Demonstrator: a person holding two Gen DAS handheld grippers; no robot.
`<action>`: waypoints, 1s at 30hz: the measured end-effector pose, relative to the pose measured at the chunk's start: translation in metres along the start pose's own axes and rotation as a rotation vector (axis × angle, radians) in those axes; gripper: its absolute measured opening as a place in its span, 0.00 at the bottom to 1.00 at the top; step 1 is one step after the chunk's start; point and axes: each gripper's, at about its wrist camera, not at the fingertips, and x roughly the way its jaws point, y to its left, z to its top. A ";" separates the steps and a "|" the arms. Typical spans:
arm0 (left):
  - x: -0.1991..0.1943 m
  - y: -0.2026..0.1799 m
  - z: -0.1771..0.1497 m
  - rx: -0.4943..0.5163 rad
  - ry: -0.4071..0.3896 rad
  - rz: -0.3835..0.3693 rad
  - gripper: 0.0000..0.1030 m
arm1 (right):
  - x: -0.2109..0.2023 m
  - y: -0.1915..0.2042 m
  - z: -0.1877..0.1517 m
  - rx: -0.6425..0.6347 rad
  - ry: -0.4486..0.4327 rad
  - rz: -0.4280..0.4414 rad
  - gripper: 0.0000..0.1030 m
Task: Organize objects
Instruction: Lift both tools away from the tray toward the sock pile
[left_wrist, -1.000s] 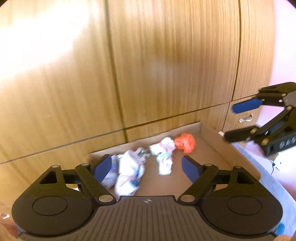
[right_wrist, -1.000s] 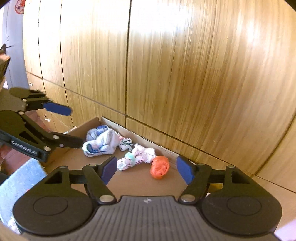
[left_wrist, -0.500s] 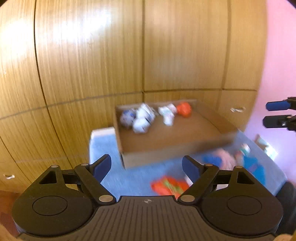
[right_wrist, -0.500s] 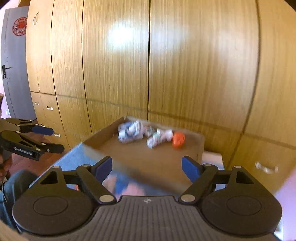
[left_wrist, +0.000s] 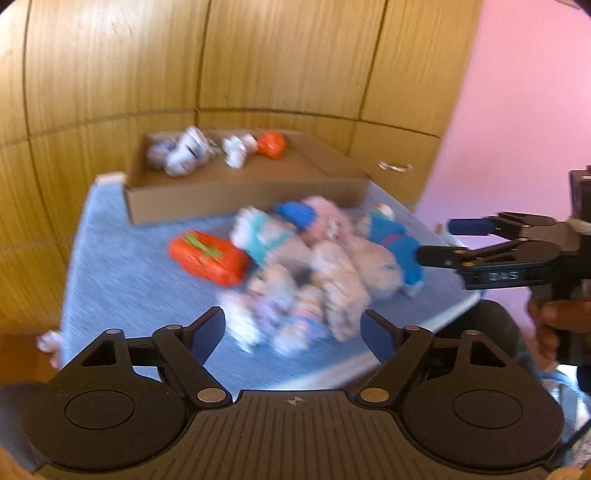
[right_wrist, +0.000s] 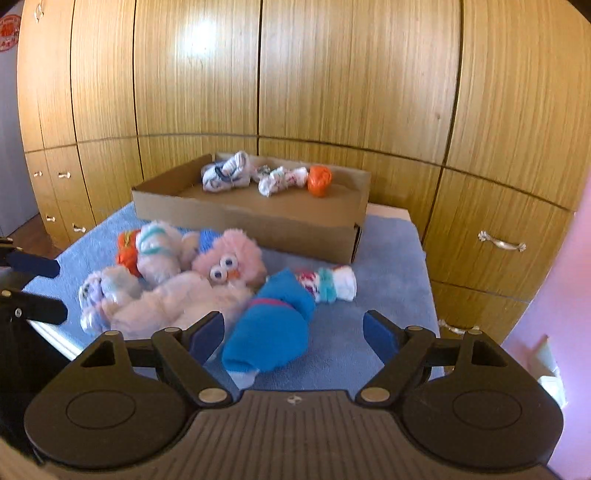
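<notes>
Both my pairs of fingers, left (left_wrist: 293, 332) and right (right_wrist: 293, 332), are spread apart and hold nothing. Below lies a blue-covered counter (right_wrist: 388, 258) with a cardboard box (right_wrist: 258, 218), wooden wardrobe doors (right_wrist: 332, 74) behind.

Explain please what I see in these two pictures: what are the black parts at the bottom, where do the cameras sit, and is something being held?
There is no robot. A person holds two hand tools, each with a camera looking forward along its jaws. One picture comes from the left gripper, the other from the right gripper; each also sees the other at its edge. Both stand open and hold nothing. On the blue cloth lies a heap of rolled socks, among them a blue roll, and a pink fluffy toy. Behind stands a cardboard box with a few rolled socks already inside, one an orange ball.
</notes>
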 end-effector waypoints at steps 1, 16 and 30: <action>0.004 -0.003 -0.002 -0.007 0.015 -0.015 0.78 | 0.004 0.000 -0.001 0.001 0.003 0.001 0.77; 0.051 0.009 0.004 0.030 0.157 -0.061 0.72 | 0.009 -0.003 -0.011 0.017 0.010 0.033 0.77; 0.050 0.015 0.014 0.080 0.177 -0.068 0.62 | 0.018 0.000 -0.012 0.040 0.039 0.062 0.74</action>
